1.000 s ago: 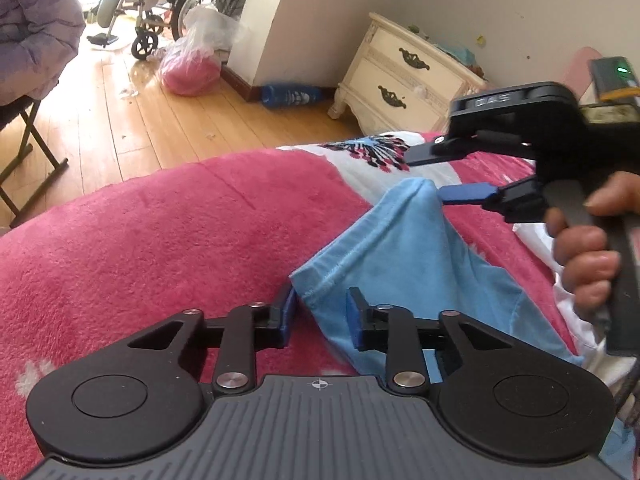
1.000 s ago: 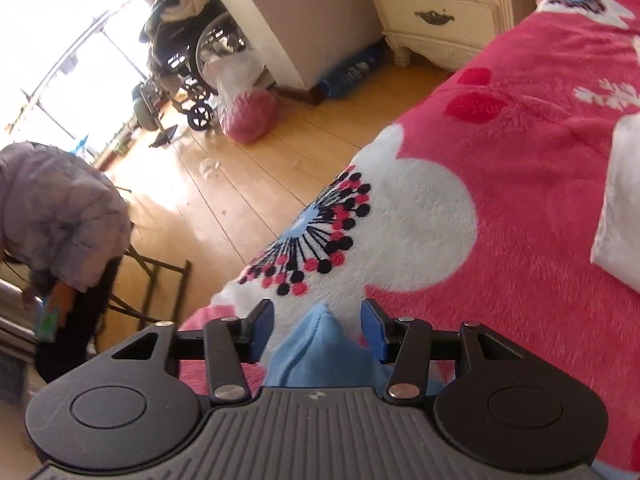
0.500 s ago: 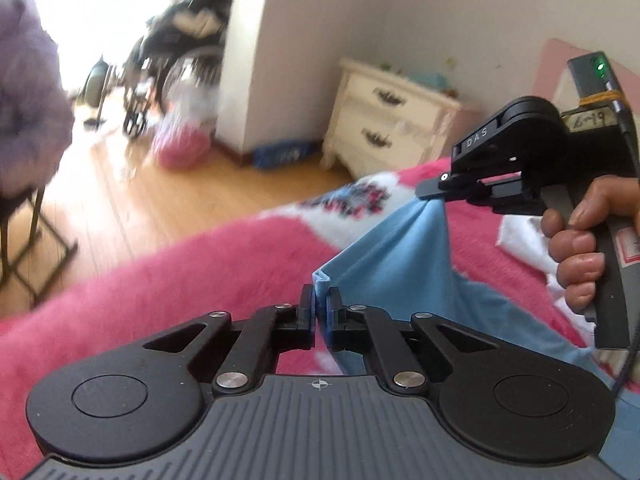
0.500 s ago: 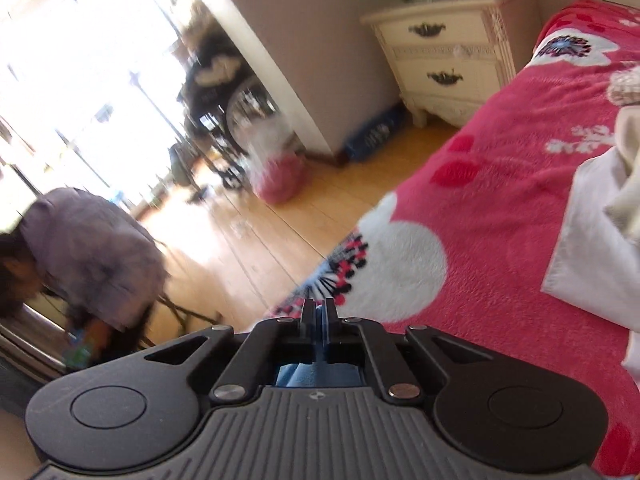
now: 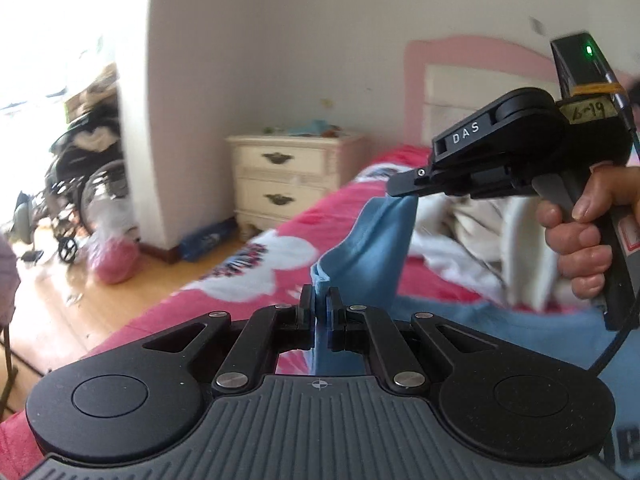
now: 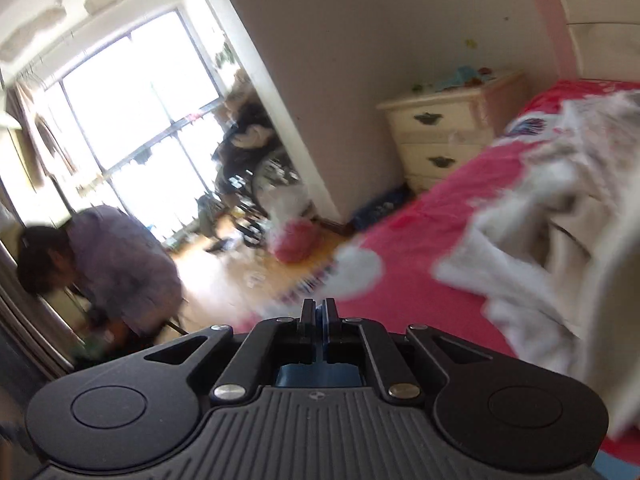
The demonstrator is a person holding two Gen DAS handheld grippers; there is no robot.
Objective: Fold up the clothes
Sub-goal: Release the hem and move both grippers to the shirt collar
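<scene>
Blue garment (image 5: 372,248) pinched at two points of its edge, lifted above the red bed cover (image 5: 248,280): left tool (image 5: 320,312) clamped on the fabric at 6 o'clock, right tool (image 5: 404,192) clamped on a corner at 2 o'clock, gripped by a hand (image 5: 580,236). Cloth stretched between both, trailing toward 4 o'clock. Pale laundry heap (image 6: 560,248) around 3 o'clock, blurred, probably bedding or clothes.

both tongs (image 5: 321,307) clamped, blue garment (image 5: 368,252) lifted
</scene>
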